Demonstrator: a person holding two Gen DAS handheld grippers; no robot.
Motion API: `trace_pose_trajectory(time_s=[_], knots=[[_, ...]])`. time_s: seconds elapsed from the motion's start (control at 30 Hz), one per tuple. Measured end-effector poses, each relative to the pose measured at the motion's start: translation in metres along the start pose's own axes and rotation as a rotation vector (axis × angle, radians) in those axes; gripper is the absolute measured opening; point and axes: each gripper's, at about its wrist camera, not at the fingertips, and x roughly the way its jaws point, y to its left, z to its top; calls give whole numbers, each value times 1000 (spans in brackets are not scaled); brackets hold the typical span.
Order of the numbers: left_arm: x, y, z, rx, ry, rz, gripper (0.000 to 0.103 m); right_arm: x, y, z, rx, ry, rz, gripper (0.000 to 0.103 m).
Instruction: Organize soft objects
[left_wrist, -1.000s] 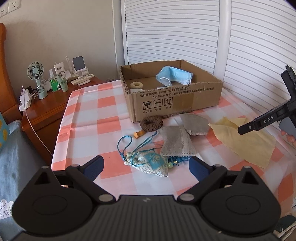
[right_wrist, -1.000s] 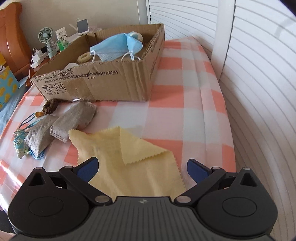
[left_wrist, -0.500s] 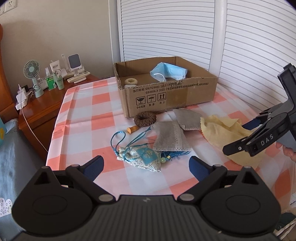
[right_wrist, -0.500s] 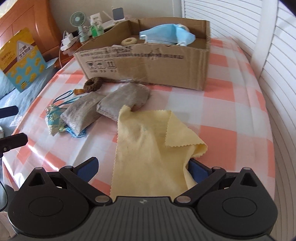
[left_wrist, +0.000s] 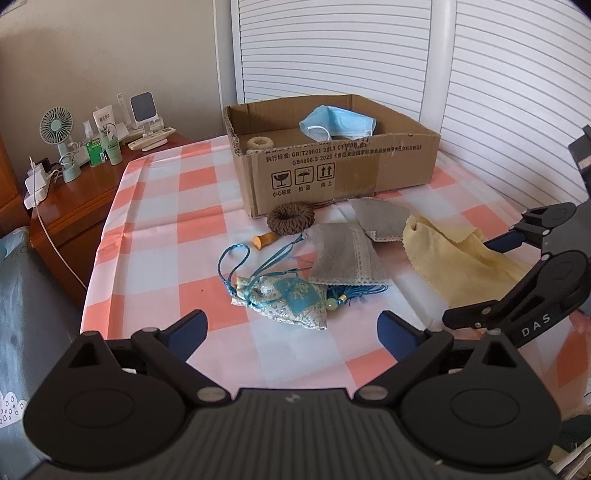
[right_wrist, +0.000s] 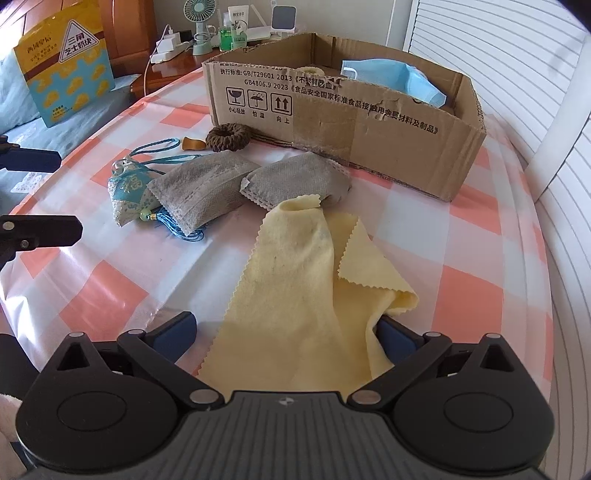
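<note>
Where a second ago it hung above, the right hand-held gripper (right_wrist: 284, 330) now sits low on the desk (right_wrist: 476, 295), fingers spread around the yellow cloth's (right_wrist: 295, 288) near edge, not clamped. A grasp looks imminent; the cardboard box (right_wrist: 369, 125) waits beyond.

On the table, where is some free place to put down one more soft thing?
Free patches: the checked cloth left of the cardboard box, toward the wooden cabinet, and the strip between the box and the shutters. Crowded: in front of the box, where scrunchie, grey pouches, sachet and yellow cloth lie together.
</note>
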Motion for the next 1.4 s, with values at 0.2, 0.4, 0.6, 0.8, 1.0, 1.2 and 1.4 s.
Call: trace_pose_trajectory(time_s=[0.2, 0.4, 0.6, 0.8, 1.0, 1.2, 1.4], knots=[[27, 5, -1, -3, 60, 19, 98, -2, 1, -6, 20, -30, -18, 103], [46, 8, -3, -13, 104, 10, 99, -3, 1, -10, 21, -58, -18, 103], [53, 17, -2, -21, 98, -11, 103, -3, 0, -11, 17, -63, -15, 103], [54, 34, -1, -41, 110, 5, 103, -3, 0, -13, 9, -75, -9, 103], [63, 30, 9, -18, 99, -4, 103, -4, 0, -15, 7, -85, -6, 103], [66, 23, 17, 13, 74, 16, 91, -5, 0, -16, 7, -92, -7, 103], [68, 23, 21, -20, 63, -7, 76, -5, 0, -16, 8, -93, -7, 103]])
